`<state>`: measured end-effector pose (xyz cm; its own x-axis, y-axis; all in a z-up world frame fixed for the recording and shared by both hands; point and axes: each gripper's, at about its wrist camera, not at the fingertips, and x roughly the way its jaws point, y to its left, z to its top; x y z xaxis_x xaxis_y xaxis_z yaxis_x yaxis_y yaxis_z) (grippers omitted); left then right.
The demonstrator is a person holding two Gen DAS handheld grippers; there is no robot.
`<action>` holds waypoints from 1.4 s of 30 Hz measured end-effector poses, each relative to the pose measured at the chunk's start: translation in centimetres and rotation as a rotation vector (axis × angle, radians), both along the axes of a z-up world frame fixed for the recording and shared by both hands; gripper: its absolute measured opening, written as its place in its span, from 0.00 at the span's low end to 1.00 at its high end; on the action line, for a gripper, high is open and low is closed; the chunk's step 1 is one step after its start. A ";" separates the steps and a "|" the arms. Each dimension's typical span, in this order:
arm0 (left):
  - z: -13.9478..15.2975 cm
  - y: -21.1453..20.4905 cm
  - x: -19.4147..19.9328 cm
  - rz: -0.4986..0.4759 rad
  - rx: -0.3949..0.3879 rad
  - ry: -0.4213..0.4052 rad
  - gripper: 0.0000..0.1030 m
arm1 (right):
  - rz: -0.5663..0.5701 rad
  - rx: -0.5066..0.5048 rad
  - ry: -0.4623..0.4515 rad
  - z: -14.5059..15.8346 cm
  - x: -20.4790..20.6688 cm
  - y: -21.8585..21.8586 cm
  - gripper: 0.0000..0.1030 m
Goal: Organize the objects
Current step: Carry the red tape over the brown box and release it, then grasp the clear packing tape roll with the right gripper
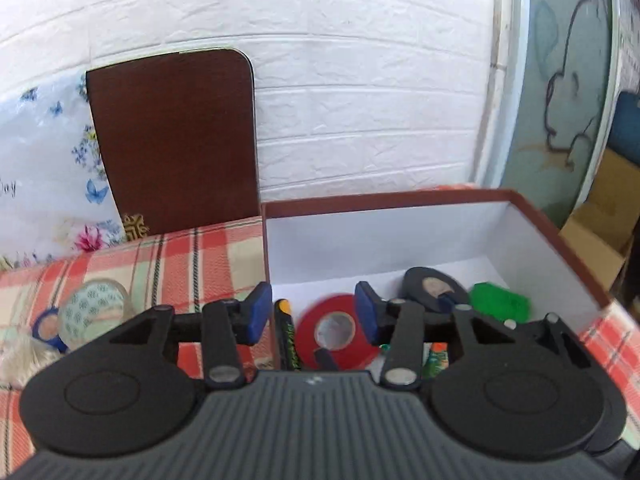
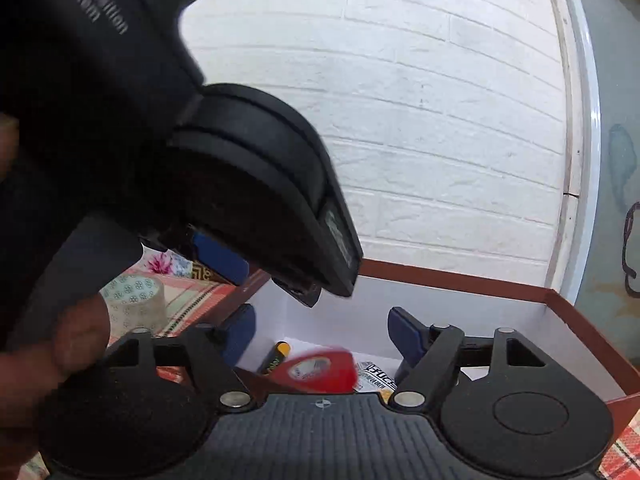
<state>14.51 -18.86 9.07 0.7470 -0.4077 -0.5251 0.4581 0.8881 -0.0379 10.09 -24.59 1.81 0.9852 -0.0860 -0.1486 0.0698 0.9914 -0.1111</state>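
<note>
Box (image 1: 560,236) holds red tape (image 1: 338,330) | patterned tape (image 1: 94,306) outside, on cloth (image 1: 168,264)

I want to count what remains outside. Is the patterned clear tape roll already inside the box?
No, the patterned tape roll stands on the checked cloth, outside the left wall of the box.

On the black body of the left gripper (image 2: 120,80) we read white lettering, "Acquisition System", with larger letters ending in "AS" above it. A white printed packet (image 2: 374,376) in the brown-rimmed cardboard box (image 2: 460,282) carries bold characters too blurred to read.
</note>
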 end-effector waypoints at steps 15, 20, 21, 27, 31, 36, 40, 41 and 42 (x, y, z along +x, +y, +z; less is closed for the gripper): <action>-9.4 12.7 -5.8 0.148 -0.022 0.172 0.51 | 0.296 -0.103 0.236 -3.8 -3.9 7.1 0.62; -10.9 17.6 -4.4 0.316 0.049 0.117 0.55 | 0.356 -0.117 0.371 -4.4 -0.7 9.6 0.58; -11.0 18.5 -3.9 0.371 0.081 0.098 0.59 | 0.367 -0.111 0.388 -4.6 -0.9 10.5 0.58; -11.7 24.0 -2.1 0.564 -0.029 0.046 0.73 | 0.367 -0.060 0.397 -4.3 4.2 12.9 0.67; -11.6 23.4 -2.6 0.555 -0.022 0.022 0.76 | 0.294 -0.026 0.381 -4.2 10.5 13.6 0.72; -11.9 23.2 -2.4 0.534 -0.025 0.025 0.80 | 0.290 0.121 0.376 -3.9 15.8 13.5 0.84; -12.0 22.9 -2.3 0.521 -0.019 0.023 0.80 | 0.306 0.169 0.412 -4.1 17.5 13.3 0.93; -12.0 22.9 -2.3 0.520 -0.019 0.023 0.80 | 0.314 0.181 0.410 -4.0 17.6 13.2 0.94; -12.0 22.9 -2.3 0.520 -0.019 0.022 0.80 | 0.314 0.186 0.406 -4.0 17.7 13.2 0.94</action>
